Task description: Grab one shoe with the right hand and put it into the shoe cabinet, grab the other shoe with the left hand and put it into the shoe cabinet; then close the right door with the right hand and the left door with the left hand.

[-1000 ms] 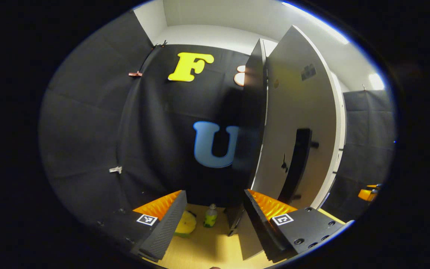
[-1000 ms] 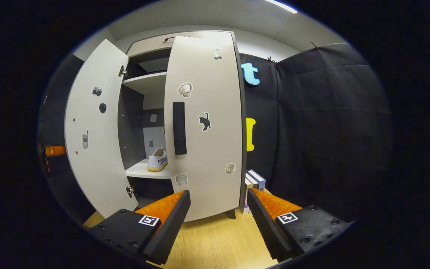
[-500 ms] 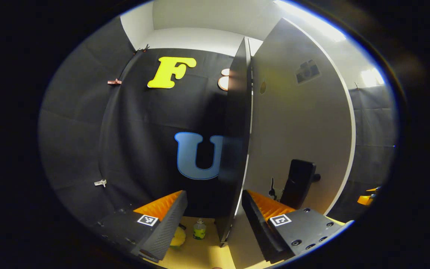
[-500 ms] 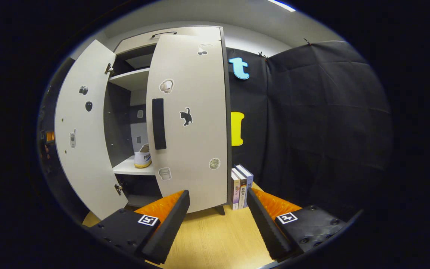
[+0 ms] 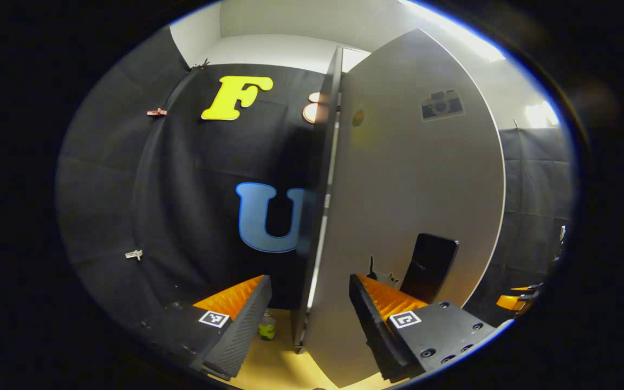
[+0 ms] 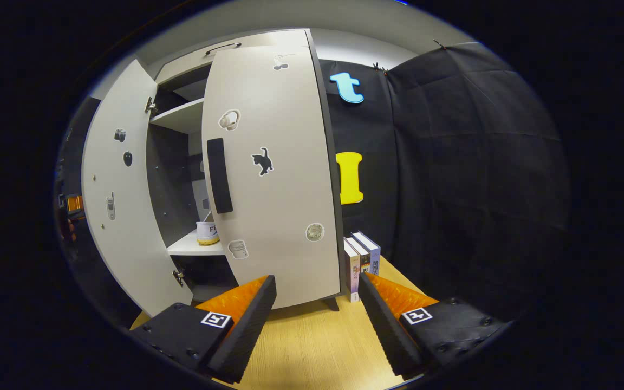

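Observation:
In the right gripper view the white shoe cabinet stands ahead with its right door almost closed and its left door still swung out. A white shoe sits on the lower shelf, seen through the gap. My right gripper is open and empty above the wooden floor, just before the right door. In the left gripper view the left door stands close, its edge between my fingers' line; its dark handle is just beyond the right finger. My left gripper is open and empty.
Several upright books stand beside the cabinet's right side. A small green bottle stands on the floor past the left door's edge. Black cloth walls close in on both sides. The other gripper's orange part shows at the far right.
The right door has swung further towards shut, hiding more of the shoe. The left gripper has moved nearer the left door, whose face now shows wider, with the handle closer.

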The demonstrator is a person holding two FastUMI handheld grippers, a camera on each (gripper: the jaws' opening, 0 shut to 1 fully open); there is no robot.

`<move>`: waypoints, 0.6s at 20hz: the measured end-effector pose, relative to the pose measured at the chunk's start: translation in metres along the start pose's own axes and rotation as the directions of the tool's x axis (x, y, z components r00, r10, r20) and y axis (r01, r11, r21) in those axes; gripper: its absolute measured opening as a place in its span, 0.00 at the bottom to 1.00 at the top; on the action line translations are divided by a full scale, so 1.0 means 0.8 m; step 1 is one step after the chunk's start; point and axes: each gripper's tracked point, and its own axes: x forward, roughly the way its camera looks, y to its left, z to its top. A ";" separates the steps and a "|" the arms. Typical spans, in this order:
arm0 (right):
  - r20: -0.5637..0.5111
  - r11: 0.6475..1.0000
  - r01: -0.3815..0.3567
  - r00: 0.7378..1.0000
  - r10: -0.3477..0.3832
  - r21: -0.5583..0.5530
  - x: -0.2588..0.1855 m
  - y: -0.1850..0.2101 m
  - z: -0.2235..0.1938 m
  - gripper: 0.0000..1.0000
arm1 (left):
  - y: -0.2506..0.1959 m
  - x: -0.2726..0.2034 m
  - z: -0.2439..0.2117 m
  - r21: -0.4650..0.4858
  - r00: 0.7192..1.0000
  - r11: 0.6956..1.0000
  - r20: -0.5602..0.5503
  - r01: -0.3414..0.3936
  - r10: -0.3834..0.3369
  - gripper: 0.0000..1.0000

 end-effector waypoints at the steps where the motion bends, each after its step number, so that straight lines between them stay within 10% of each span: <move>1: -0.002 1.000 -0.005 1.000 0.005 0.002 0.002 -0.004 -0.001 0.98 | -0.013 0.003 0.001 0.013 1.000 1.000 0.000 0.004 -0.004 0.91; 12: 0.012 1.000 -0.009 1.000 0.009 0.009 0.003 -0.085 0.005 0.98 | -0.129 0.059 -0.018 0.099 0.999 0.994 -0.004 -0.037 0.038 0.94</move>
